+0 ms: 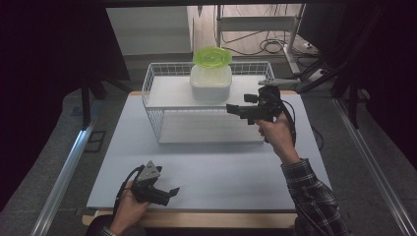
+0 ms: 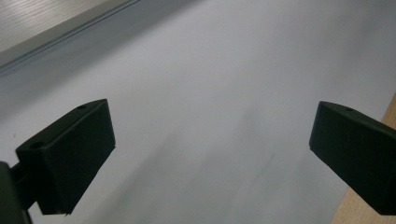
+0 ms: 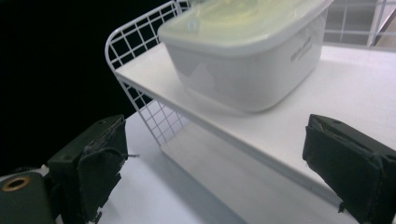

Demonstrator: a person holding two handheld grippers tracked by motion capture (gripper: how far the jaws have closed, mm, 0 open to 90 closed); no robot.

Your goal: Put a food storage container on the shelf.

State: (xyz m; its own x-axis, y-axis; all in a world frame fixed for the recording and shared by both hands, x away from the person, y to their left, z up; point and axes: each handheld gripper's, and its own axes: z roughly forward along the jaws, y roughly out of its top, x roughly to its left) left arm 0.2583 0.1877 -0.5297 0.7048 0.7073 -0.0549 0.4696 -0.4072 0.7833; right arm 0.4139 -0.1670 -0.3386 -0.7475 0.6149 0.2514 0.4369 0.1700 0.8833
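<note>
A white wire rack (image 1: 152, 83) with a white shelf (image 3: 355, 79) stands at the back of the table. On the shelf sits a white lidded container (image 1: 210, 83) (image 3: 247, 60), and a green plate (image 1: 212, 56) rests on top of it. My right gripper (image 1: 235, 110) (image 3: 212, 168) hovers at the rack's front right, open, jaws pointing left toward the shelf with nothing between them. My left gripper (image 1: 169, 194) (image 2: 210, 154) lies low near the table's front left edge, open over bare tabletop.
The light grey tabletop (image 1: 221, 167) runs between rack and front edge. A wooden edge strip (image 2: 390, 112) borders it. A metal frame rail (image 1: 64, 177) runs along the left, and cables (image 1: 270, 46) lie on the floor behind.
</note>
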